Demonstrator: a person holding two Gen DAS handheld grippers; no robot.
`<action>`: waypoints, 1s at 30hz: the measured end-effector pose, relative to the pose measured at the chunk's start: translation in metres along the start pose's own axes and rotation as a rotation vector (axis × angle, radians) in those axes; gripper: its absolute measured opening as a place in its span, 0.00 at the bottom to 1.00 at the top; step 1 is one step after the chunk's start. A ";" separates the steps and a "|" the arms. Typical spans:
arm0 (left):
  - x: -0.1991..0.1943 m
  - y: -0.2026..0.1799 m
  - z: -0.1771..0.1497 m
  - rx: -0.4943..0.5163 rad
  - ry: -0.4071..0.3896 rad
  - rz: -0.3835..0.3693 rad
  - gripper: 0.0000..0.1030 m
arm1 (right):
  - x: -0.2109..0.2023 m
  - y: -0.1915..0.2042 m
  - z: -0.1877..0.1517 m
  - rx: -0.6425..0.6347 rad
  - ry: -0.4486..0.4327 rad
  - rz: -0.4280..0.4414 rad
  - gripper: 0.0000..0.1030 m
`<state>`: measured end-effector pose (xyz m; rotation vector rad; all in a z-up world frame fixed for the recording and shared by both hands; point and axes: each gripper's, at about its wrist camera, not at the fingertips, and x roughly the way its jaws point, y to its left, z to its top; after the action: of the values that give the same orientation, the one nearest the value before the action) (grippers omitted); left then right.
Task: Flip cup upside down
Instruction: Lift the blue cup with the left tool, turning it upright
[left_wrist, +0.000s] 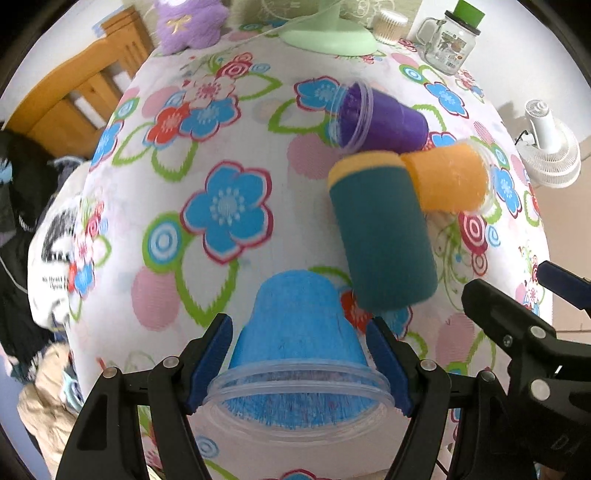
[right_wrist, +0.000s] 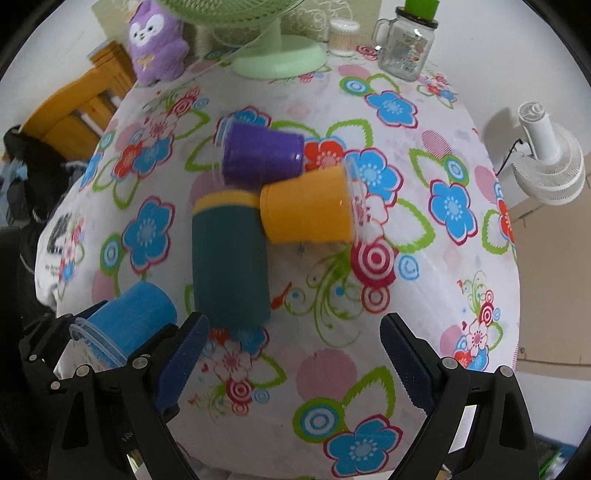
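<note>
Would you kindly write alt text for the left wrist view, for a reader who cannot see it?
The left gripper holds a blue cup by its sides, rim toward the camera, over a flowered tablecloth. Beyond lie a purple cup, an orange cup and a teal cylinder.

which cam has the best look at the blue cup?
Left wrist. The blue cup fills the lower centre, held between the left gripper's fingers, clear rim toward the camera. The right wrist view shows it only small at lower left, side-on, partly hidden behind a finger of the open right gripper.
</note>
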<state>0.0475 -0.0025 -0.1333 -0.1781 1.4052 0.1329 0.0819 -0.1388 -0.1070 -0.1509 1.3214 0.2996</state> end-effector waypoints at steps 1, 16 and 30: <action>0.002 0.000 -0.004 -0.009 0.003 -0.002 0.74 | 0.001 0.000 -0.002 -0.006 0.005 0.000 0.93; 0.038 -0.006 -0.030 -0.069 0.037 -0.053 0.71 | 0.032 0.005 -0.030 -0.048 0.087 -0.014 0.93; 0.022 0.005 -0.033 -0.046 0.040 -0.100 0.86 | 0.027 0.018 -0.025 -0.030 0.089 0.003 0.93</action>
<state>0.0184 -0.0041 -0.1604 -0.2894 1.4310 0.0792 0.0594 -0.1250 -0.1375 -0.1896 1.4056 0.3183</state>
